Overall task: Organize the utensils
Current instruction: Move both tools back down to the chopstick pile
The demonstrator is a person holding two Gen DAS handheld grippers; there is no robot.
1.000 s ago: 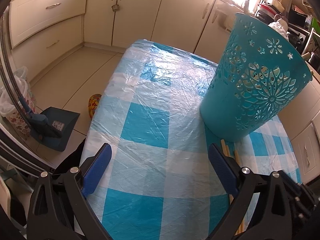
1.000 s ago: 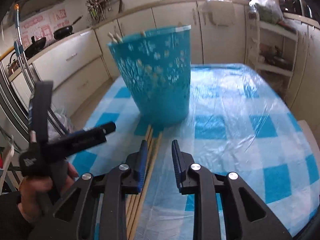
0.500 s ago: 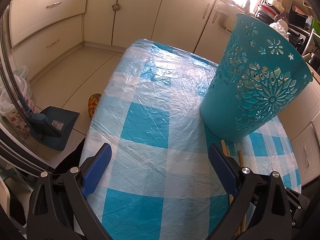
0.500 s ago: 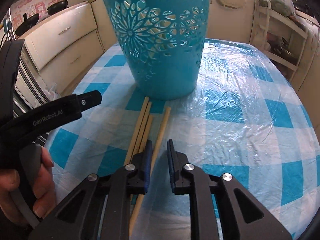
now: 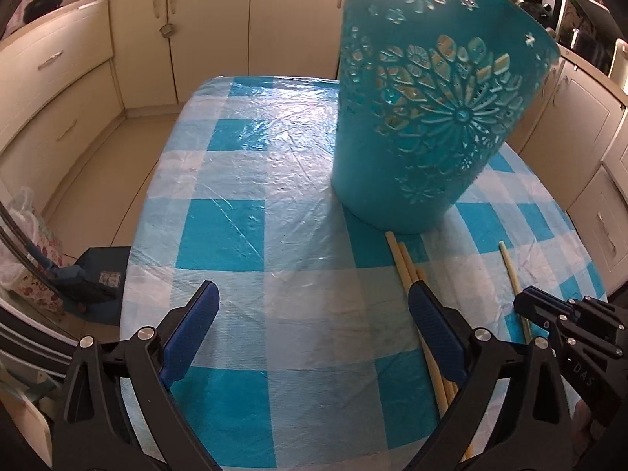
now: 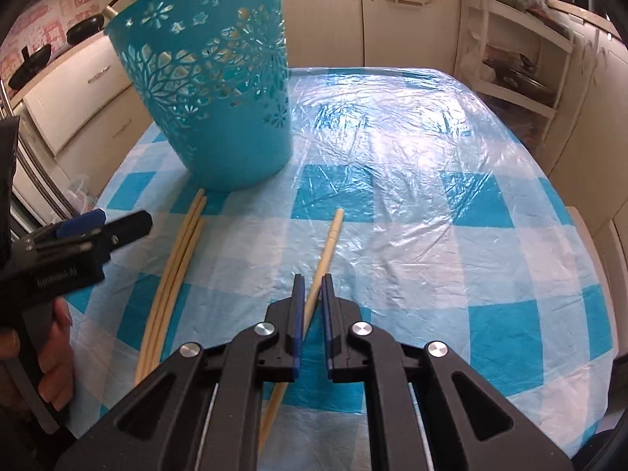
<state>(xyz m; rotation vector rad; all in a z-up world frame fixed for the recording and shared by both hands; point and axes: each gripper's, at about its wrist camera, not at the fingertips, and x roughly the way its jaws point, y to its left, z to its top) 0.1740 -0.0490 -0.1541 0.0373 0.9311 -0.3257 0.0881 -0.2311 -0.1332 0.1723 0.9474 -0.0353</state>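
Pinching one chopstick (image 6: 327, 245) in right gripper (image 6: 312, 288) — lies apart from three others (image 6: 178, 259) near basket (image 6: 212, 90) on table (image 6: 451, 235) | light, stiff, slick — grip mid-shaft | left gripper (image 5: 314, 314) spread wide, empty

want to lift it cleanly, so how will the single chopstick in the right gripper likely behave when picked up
The single chopstick looks straight and rigid, so it probably won't flop. The right gripper clamps it away from its far tip, so that long end may pivot or droop. Its smooth round shaft might slip, or roll on the plastic-covered table if dropped.
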